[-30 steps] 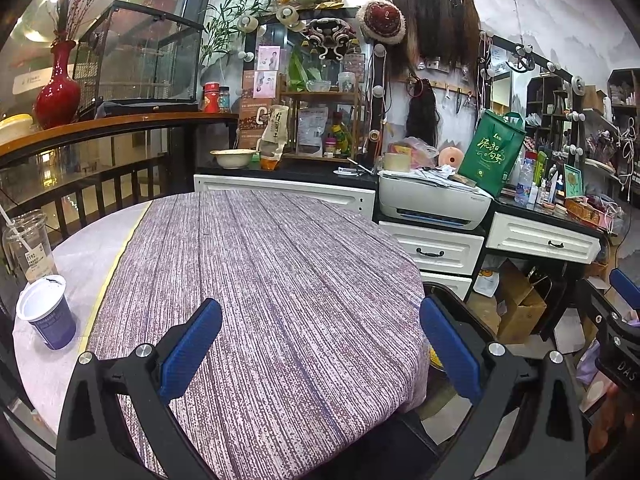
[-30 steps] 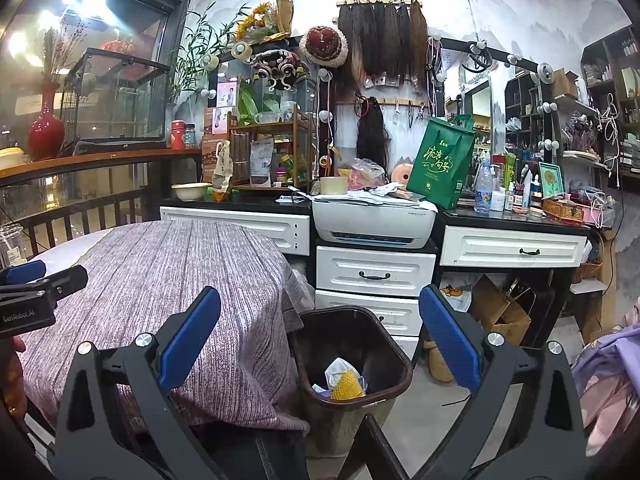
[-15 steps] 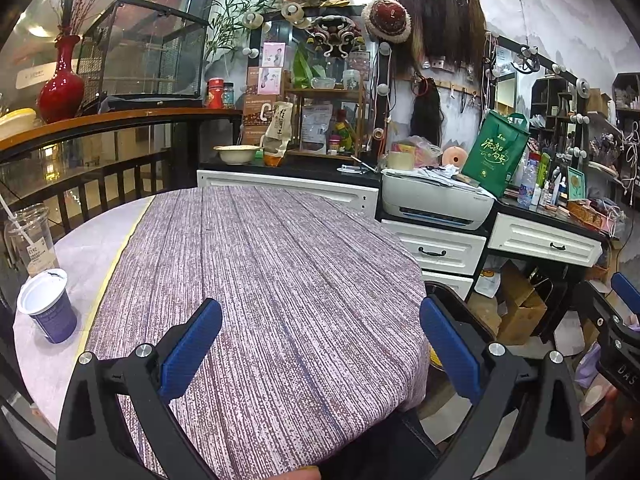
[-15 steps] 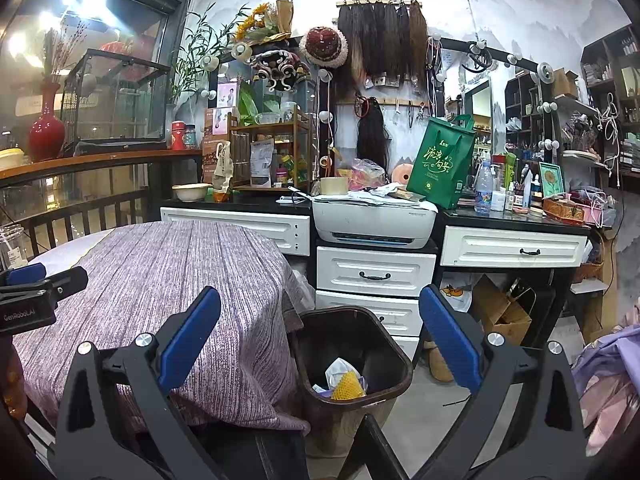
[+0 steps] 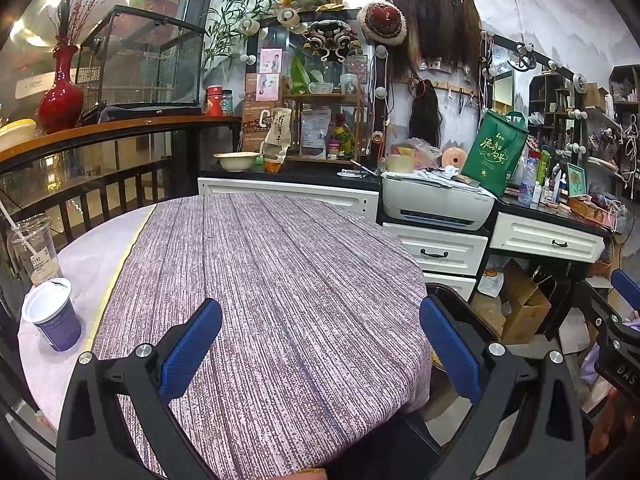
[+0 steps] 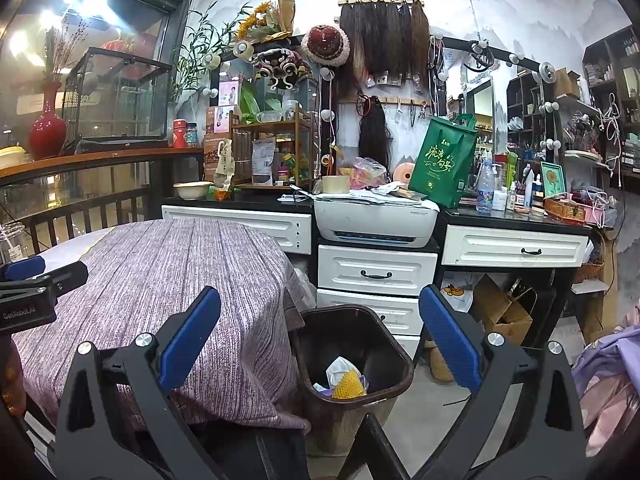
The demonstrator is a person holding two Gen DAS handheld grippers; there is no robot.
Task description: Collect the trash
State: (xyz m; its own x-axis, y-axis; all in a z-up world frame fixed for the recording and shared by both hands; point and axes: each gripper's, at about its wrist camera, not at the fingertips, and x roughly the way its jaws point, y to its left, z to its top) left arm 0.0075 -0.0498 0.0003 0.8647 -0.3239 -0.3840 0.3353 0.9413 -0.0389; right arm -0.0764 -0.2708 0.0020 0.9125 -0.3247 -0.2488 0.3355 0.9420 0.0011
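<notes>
Left gripper (image 5: 320, 344) open, empty; blue cup (image 5: 54, 312) far left.

Table (image 5: 280, 280): two cups (image 5: 54, 314) at left edge. Bin (image 6: 356, 364): on floor right of table, before drawers (image 6: 376, 276); trash (image 6: 344, 378) inside.

The left wrist view looks forward between the left claw (image 5: 320, 344) over the cloth-covered counter (image 5: 280, 280), close beneath. The right wrist view faces likewise, ahead of the right claw (image 6: 320, 340), over the trash bin (image 6: 356, 344). Both share the printer (image 5: 436, 204) and cabinets beyond.
</notes>
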